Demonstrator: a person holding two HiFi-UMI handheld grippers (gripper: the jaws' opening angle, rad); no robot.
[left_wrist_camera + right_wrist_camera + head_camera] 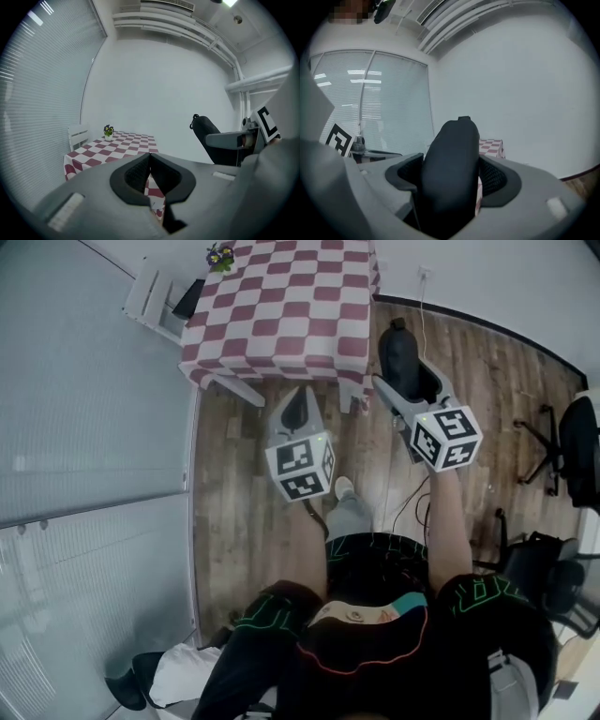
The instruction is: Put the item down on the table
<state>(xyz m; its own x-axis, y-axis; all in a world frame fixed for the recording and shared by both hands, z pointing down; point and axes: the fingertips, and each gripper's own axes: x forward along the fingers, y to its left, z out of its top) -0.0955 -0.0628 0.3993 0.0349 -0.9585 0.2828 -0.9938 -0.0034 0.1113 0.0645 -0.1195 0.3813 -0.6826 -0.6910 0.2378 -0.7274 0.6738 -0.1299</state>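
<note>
A black, rounded, elongated item (403,354) stands up between the jaws of my right gripper (414,381), which is shut on it. In the right gripper view the item (451,168) fills the gap between the two dark pads. It is held in the air over the wood floor, just right of the near corner of a table with a red-and-white checked cloth (281,306). My left gripper (299,407) hangs near the table's front edge, shut and holding nothing; its pads (140,174) touch. The left gripper view shows the table (117,146) ahead and the item (205,133) at the right.
A small pot of flowers (220,256) stands at the table's far left corner, beside a white slatted chair (150,294). Blinds behind glass (84,427) run along the left. Black office chairs (574,442) and a floor cable (412,502) lie to the right.
</note>
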